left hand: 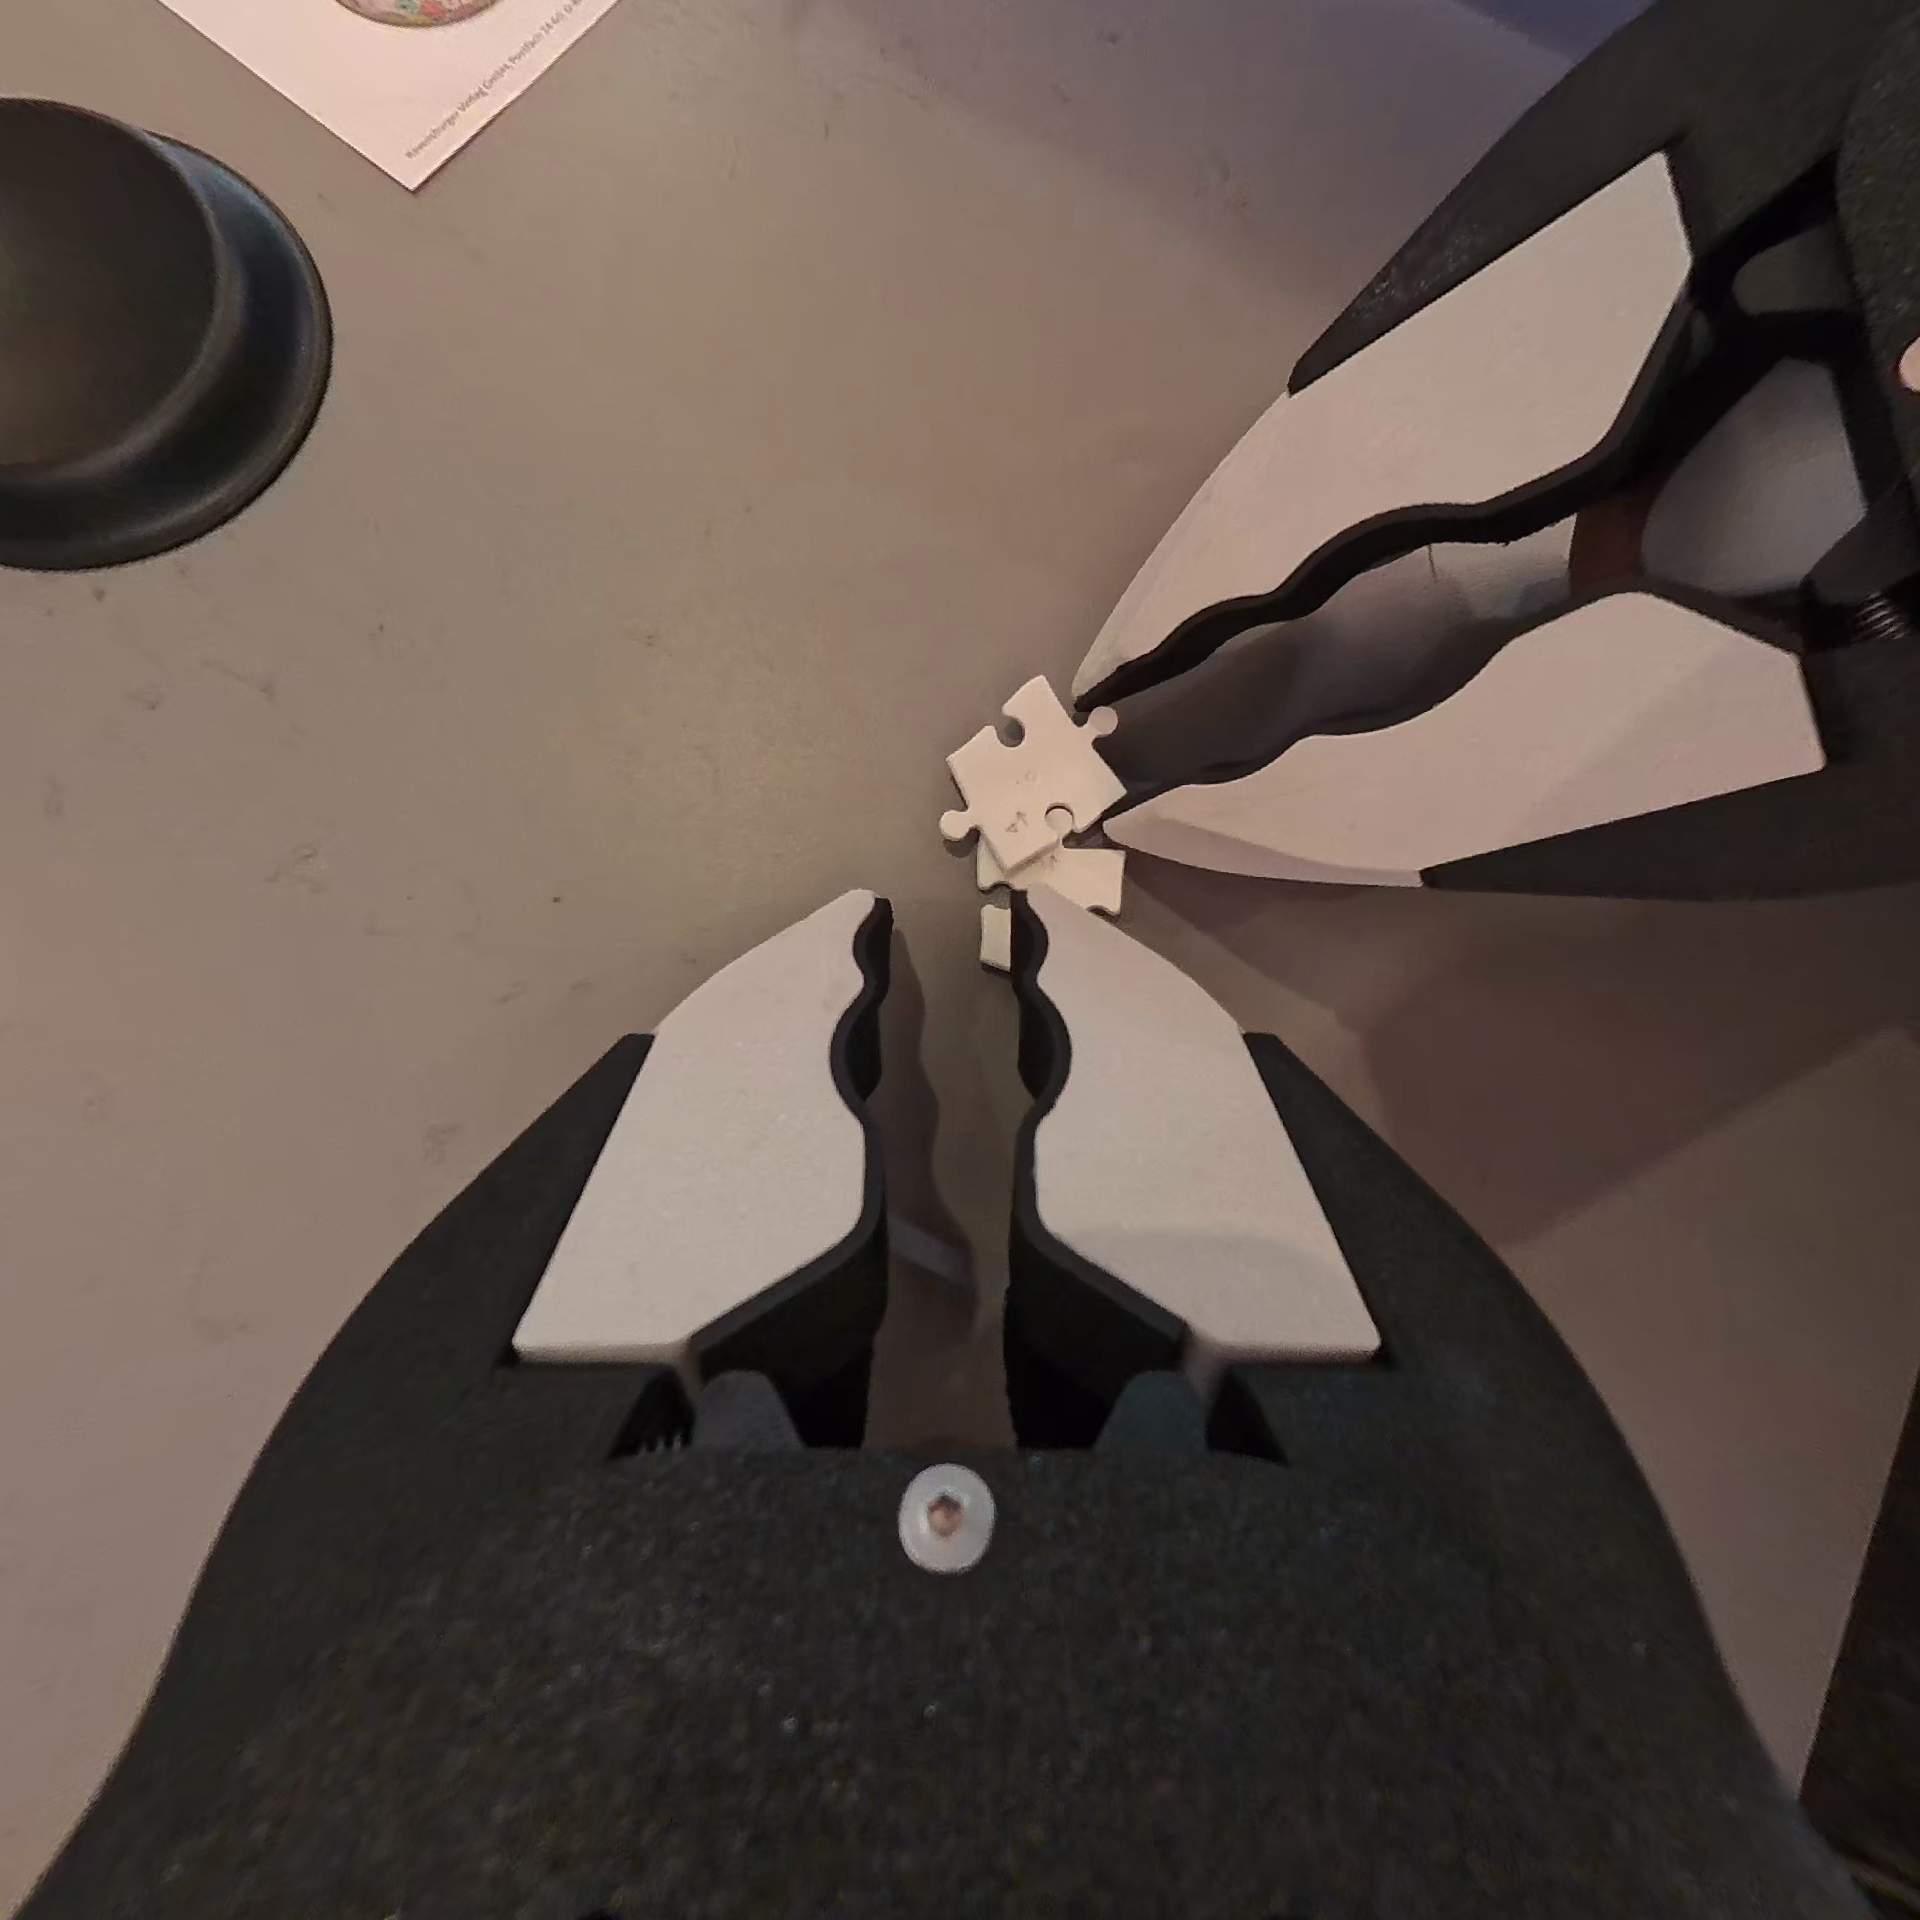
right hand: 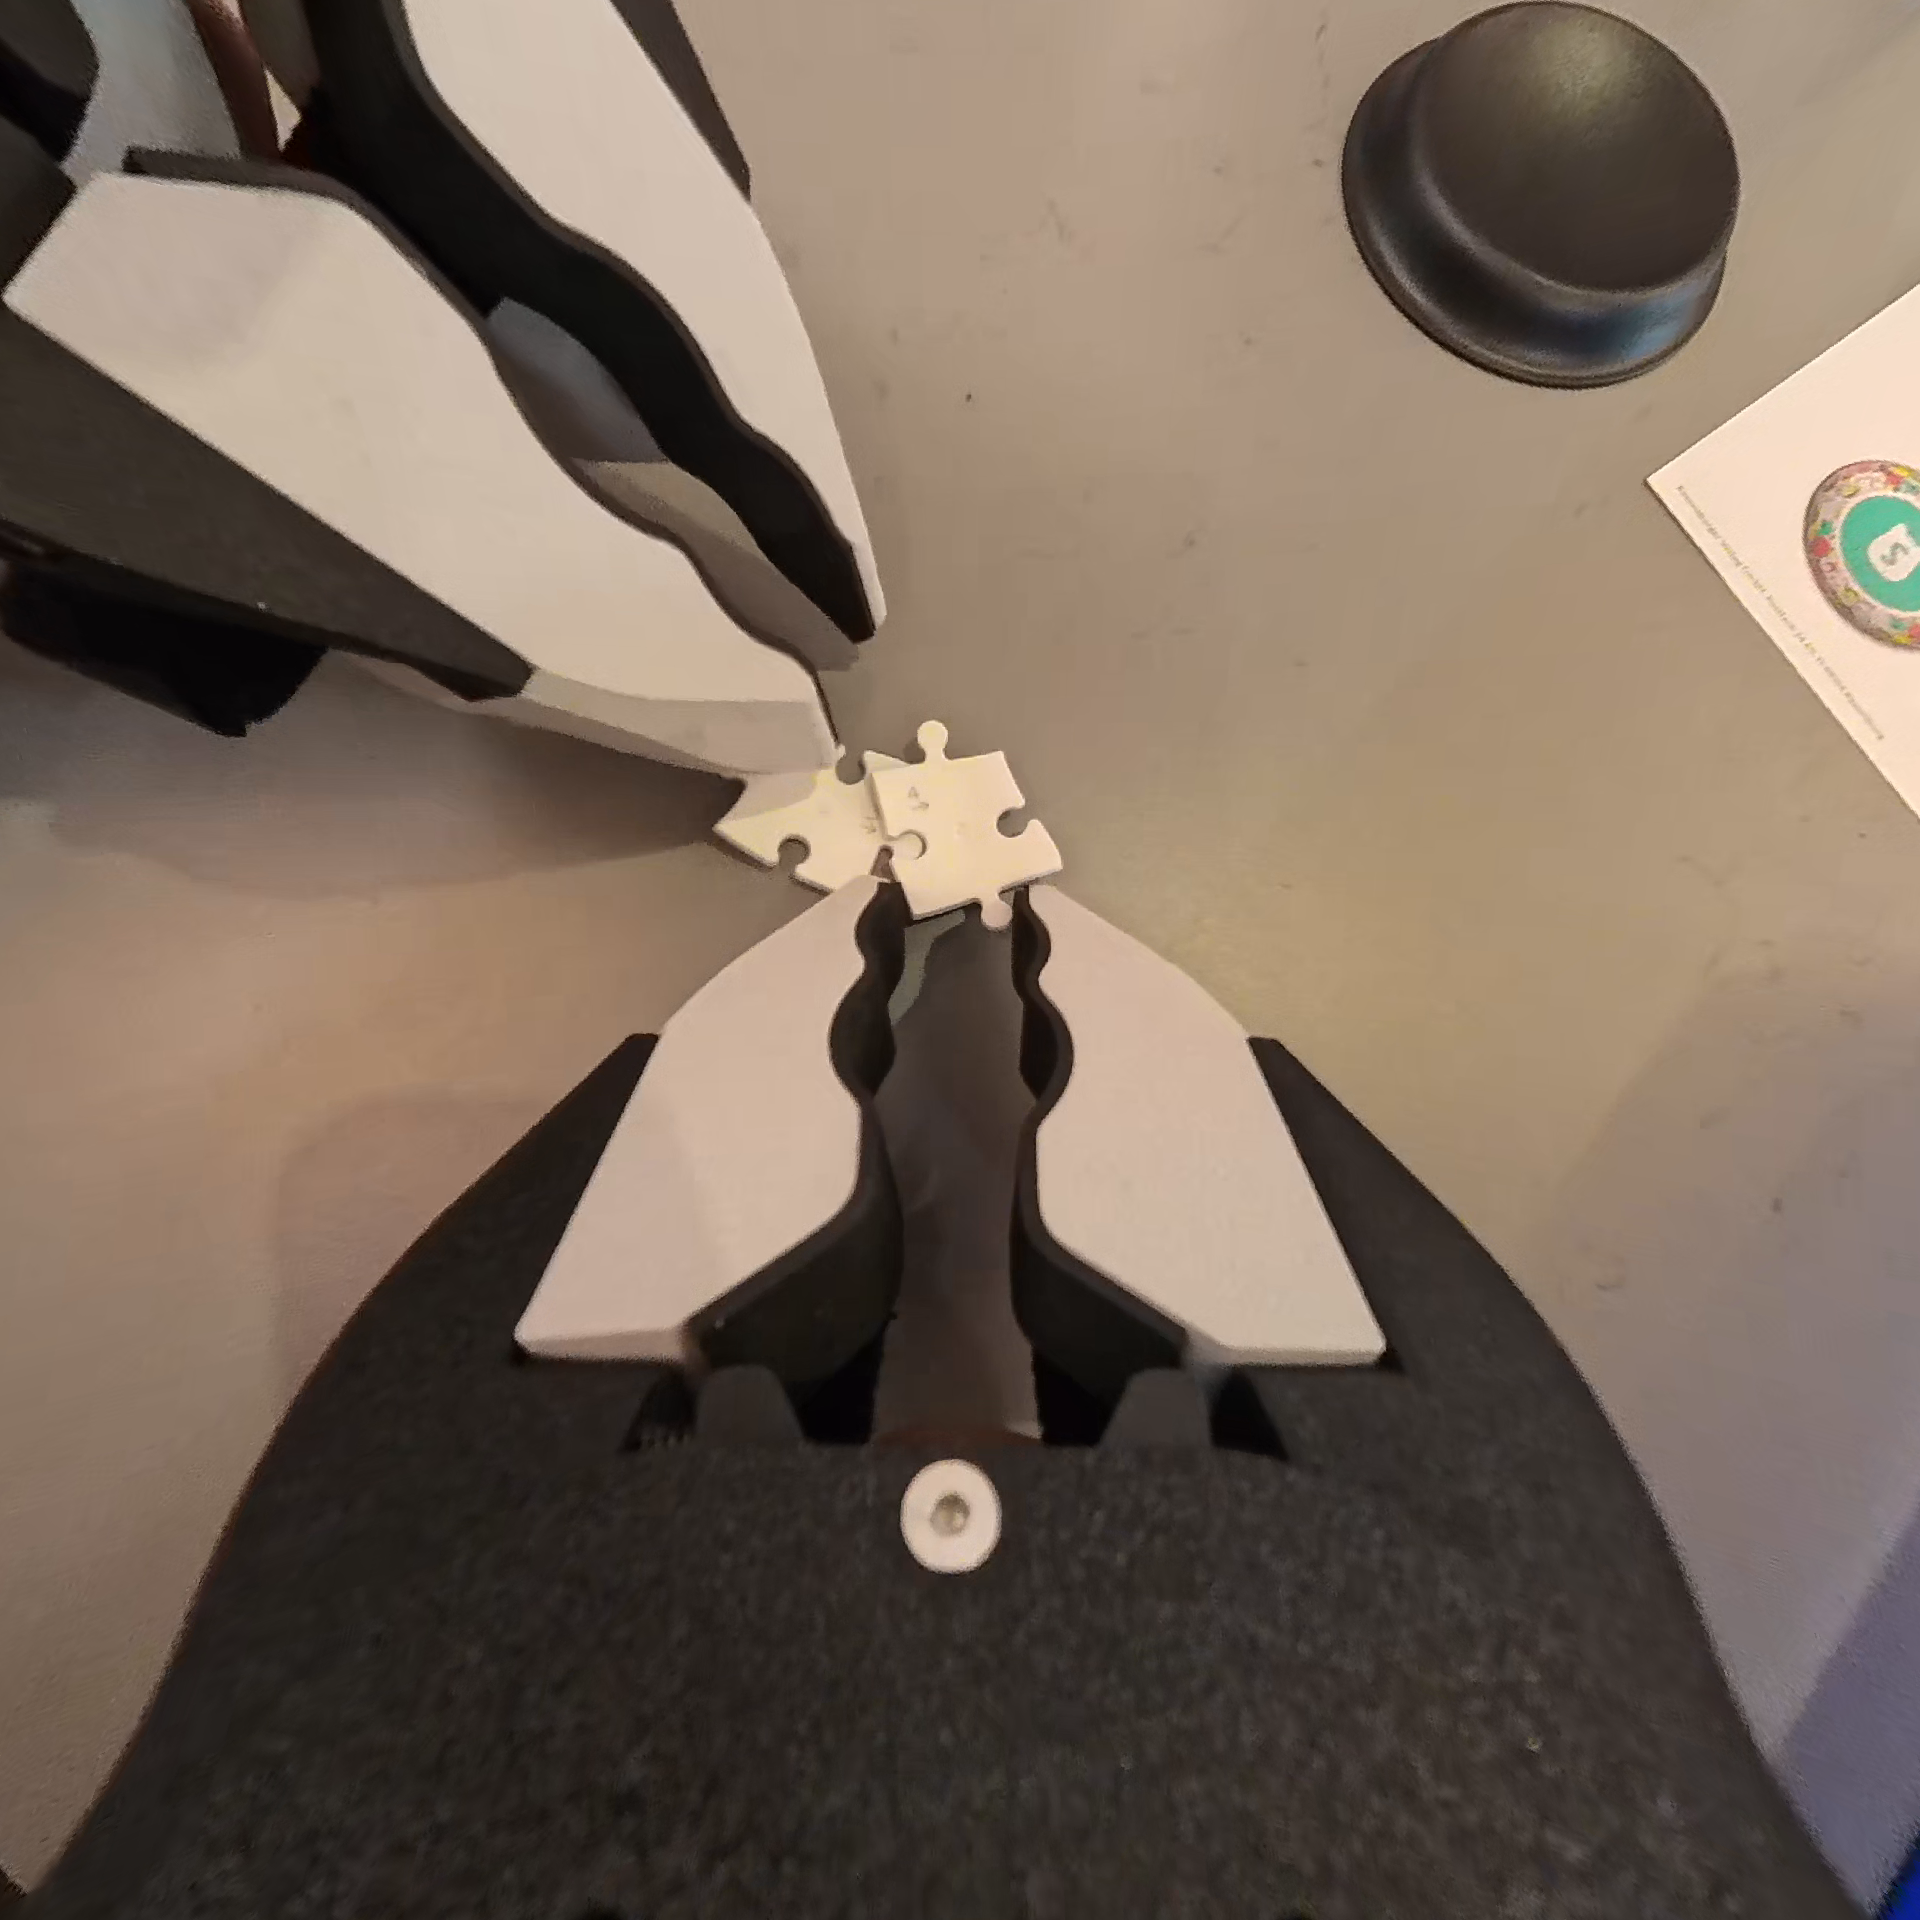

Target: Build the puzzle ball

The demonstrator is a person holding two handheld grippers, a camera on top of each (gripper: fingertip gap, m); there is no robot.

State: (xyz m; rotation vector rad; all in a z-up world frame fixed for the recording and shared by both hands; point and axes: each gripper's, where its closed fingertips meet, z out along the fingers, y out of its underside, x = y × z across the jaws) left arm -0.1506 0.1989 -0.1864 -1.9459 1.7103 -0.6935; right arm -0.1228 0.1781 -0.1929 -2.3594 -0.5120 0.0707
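Grey worktop [left hand: 644, 499] under everything. Black domed stand [right hand: 1543, 192] and white printed card [right hand: 1808, 582] off to one side. Left gripper [left hand: 951, 914] with fingers narrowly parted, one tip overlapping a white puzzle piece [right hand: 805, 826]; actual grip unclear. Right gripper [right hand: 945, 904] closed on second white piece [right hand: 966, 831], its edge overlapping the first, near the worktop.

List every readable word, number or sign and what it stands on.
Writing is located, not quoted.
White card, edge: fine print line, too small to read.
Card's round picture: one mark on its green centre.
Upper puzzle piece: small printed marks on its white back.
Lower puzzle piece: fainter marks, blurred.
Nothing else bears text.
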